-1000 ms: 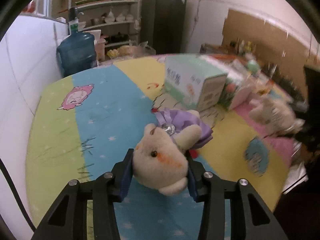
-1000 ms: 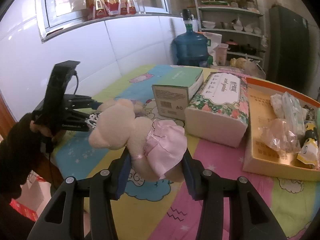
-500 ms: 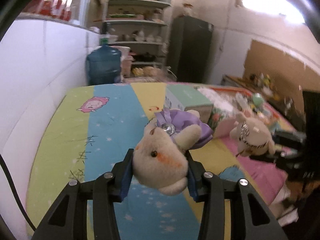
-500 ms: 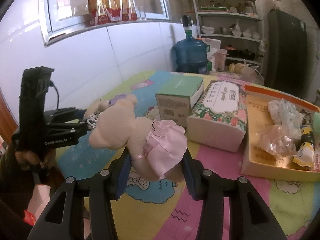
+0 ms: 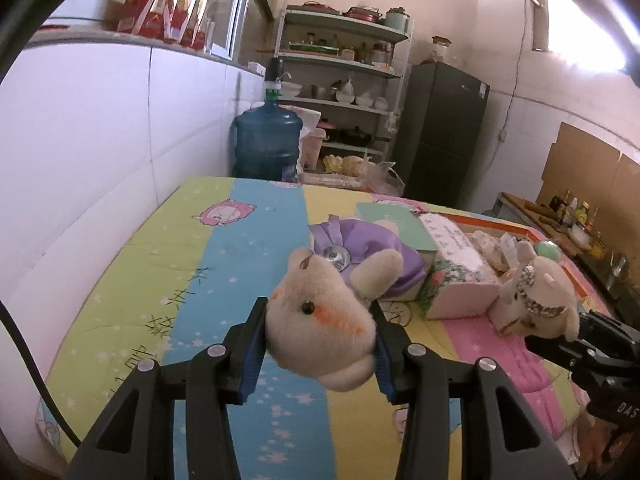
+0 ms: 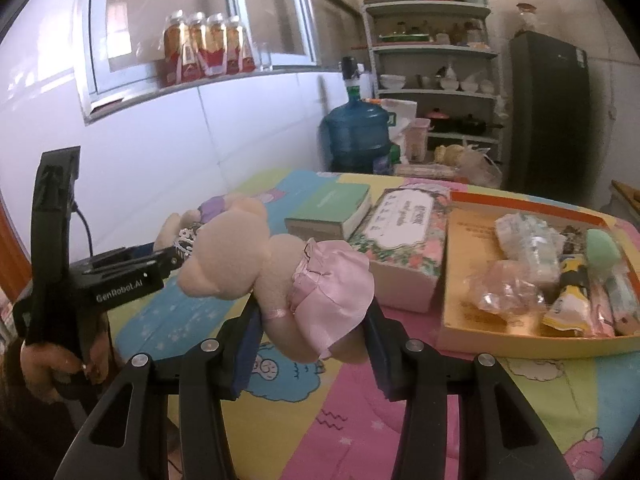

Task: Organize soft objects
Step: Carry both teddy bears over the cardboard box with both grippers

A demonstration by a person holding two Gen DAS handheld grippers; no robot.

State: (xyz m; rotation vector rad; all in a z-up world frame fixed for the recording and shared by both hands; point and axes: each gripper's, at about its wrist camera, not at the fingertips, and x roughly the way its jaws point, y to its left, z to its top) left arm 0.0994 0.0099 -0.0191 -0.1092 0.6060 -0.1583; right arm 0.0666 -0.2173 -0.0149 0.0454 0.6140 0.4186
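With each claw [image 5: 320,354] [image 6: 308,344] clamping 1 plush bear [image 5: 320,324] [image 6: 280,276] by soft stuffing, we judge either could squirm loose over the worktop [image 5: 200,280].

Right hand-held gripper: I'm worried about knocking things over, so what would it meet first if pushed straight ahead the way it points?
Probably the floral tissue box, lying just beyond the pink-skirted plush bear that the right hand-held gripper holds; depth is unclear.

"GenRobot.AI" — white lettering on the left tool's [image 6: 176,254] black body; tissue-box print unreadable.
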